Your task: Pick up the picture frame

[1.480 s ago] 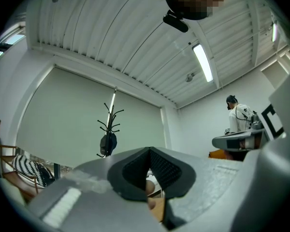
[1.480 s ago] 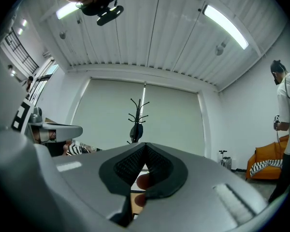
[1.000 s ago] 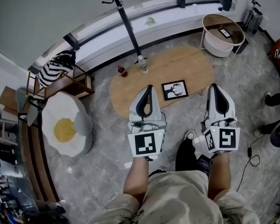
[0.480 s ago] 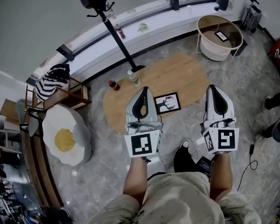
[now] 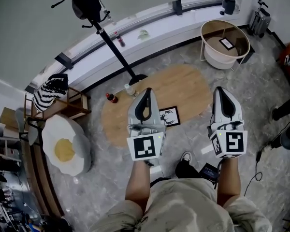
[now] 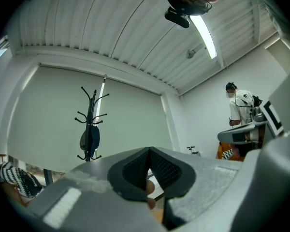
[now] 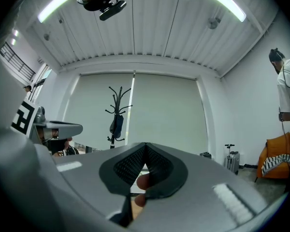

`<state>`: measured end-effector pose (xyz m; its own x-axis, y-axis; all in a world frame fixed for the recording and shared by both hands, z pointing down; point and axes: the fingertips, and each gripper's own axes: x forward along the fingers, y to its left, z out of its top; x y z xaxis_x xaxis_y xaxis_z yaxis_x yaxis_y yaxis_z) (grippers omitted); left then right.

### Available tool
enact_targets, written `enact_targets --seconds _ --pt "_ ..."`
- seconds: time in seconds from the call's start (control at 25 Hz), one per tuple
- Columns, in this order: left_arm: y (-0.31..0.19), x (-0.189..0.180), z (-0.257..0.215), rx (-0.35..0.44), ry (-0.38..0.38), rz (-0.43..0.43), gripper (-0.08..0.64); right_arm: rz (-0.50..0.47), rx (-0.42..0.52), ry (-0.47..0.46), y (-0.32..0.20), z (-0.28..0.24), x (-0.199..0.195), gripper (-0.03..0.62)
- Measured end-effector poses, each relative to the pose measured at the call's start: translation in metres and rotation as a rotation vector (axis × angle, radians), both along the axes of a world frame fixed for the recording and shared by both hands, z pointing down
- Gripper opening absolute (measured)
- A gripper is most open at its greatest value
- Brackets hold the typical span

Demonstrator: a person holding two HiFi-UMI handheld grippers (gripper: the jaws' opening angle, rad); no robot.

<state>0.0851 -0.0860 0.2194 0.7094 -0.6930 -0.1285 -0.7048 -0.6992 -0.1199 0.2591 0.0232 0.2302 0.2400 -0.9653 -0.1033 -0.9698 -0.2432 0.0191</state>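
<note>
The picture frame (image 5: 169, 116), black-edged with a dark drawing on white, lies flat on the oval wooden table (image 5: 183, 88) near its front edge. In the head view my left gripper (image 5: 144, 92) is held level above the table, its body just left of the frame and covering the frame's left edge. My right gripper (image 5: 221, 91) hangs over the floor off the table's right end. Both are shut with nothing in them. Each gripper view shows its dark pads (image 6: 157, 168) (image 7: 154, 166) pressed together, pointing at a blind-covered wall; the frame is not visible there.
A coat stand (image 5: 113, 47) rises behind the table, beside two small bottles (image 5: 111, 97) (image 5: 130, 89). A round white side table (image 5: 225, 38) stands at the back right. An egg-shaped cushion (image 5: 65, 146) and a wooden rack (image 5: 70, 105) are on the left. A person (image 6: 240, 105) stands at the right.
Both grippers have advanced toward the table, still shut. The frame and table have slid nearer in the head view, and the left gripper now overlaps the table beside the frame.
</note>
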Motion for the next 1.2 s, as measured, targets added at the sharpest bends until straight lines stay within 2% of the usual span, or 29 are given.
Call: enact_targets --seconds 0.32,0.6,0.92,1.2 --pt "-0.024 0.031 -0.008 0.007 0.001 -0.033 0.006 -0.057 -0.001 0.019 -0.034 -0.005 0.027 0.000" --pt "-0.037 0.049 -0.010 0.019 -0.012 -0.056 0.006 -0.088 0.014 -0.007 -0.052 -0.006 0.048 0.000" --pt "-0.061 0.039 0.002 -0.012 -0.021 -0.076 0.006 -0.119 -0.010 -0.008 -0.083 0.006 0.033 0.000" --pt "-0.092 0.033 0.004 0.007 -0.029 -0.059 0.006 -0.099 0.005 -0.014 -0.111 0.006 0.024 0.000"
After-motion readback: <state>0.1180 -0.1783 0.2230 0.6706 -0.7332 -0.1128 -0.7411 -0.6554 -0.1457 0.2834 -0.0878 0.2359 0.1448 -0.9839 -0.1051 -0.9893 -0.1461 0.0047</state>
